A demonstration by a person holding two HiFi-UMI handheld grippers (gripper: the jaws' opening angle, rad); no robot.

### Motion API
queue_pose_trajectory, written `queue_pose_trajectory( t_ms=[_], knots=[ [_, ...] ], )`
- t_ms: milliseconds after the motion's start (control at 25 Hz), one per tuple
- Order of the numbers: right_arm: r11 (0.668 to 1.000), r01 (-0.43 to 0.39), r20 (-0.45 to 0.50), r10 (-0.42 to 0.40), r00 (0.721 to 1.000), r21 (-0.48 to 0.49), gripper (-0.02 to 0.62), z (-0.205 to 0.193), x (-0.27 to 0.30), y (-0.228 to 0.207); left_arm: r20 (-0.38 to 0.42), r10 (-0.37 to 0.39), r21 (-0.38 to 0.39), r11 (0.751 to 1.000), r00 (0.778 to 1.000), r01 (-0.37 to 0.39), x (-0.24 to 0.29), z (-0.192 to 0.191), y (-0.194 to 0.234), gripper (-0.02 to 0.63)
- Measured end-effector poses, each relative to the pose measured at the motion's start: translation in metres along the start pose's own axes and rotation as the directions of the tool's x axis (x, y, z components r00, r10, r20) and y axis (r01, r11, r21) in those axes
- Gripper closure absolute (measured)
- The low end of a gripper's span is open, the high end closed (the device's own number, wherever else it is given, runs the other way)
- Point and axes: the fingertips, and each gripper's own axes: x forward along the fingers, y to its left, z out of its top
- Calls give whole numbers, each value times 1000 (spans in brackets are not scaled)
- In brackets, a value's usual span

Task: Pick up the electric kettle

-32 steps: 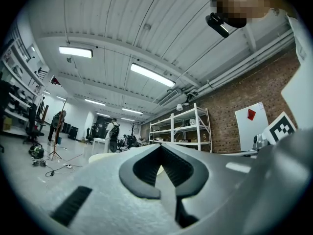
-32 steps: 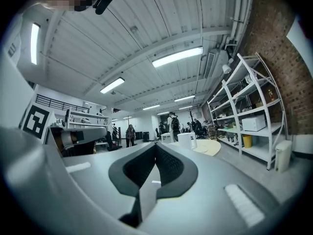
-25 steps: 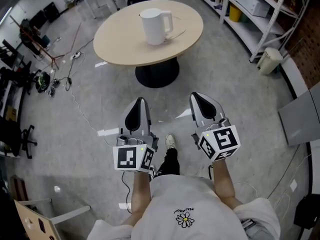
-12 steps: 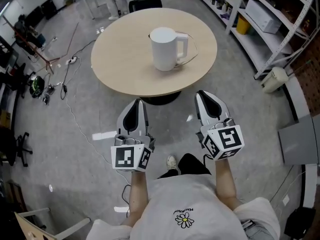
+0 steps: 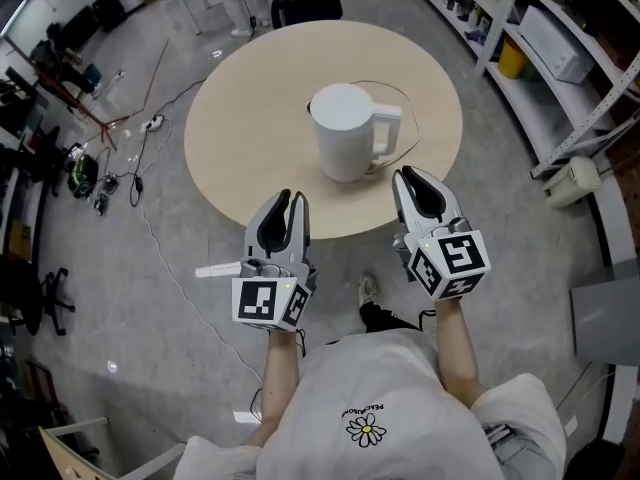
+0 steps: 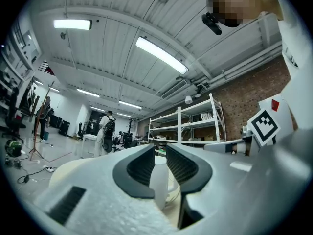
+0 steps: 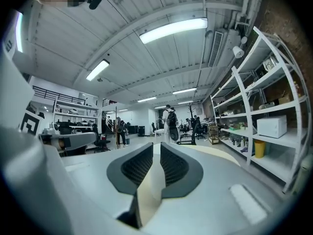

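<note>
A: So, how'll the white plastic electric kettle [image 5: 343, 133] handle?

B: Prob. stiff and smooth-walled, so slippery on the body. Weight depends on water inside, which I can't see. Thin cord [image 5: 405, 96] loops behind it and may tug. Best hold is the side handle [image 5: 390, 133].

A: Where's it sit?

B: Upright, approx. mid of the round beige surface [image 5: 240, 128]. Handle sticks out twd the right claw [image 5: 408, 175], which is at the surface's near edge, close but not touching. Left claw [image 5: 295, 198] is over that same edge, w/ the kettle ahead and to its right.

A: Claws?

B: Both empty, jaws slightly apart and opening.
</note>
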Motion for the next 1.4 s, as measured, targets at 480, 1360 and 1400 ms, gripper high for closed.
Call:
queue_pose_trajectory(
  t_ms=[480,1360,1400],
  knots=[
    [997,60,-217,-67,974,-41,439,-82,112,-107,-94,-84,-48,996,992,80,133,-90,28,216],
    [967,206,-432,-253,866,-153,514,-194,194,-145,-183,-290,-109,955,939,274,201,-178,39,58],
    [968,203,-429,-248,868,-147,514,-194,193,-145,-181,-292,-108,955,939,276,200,-178,38,58]
  ],
)
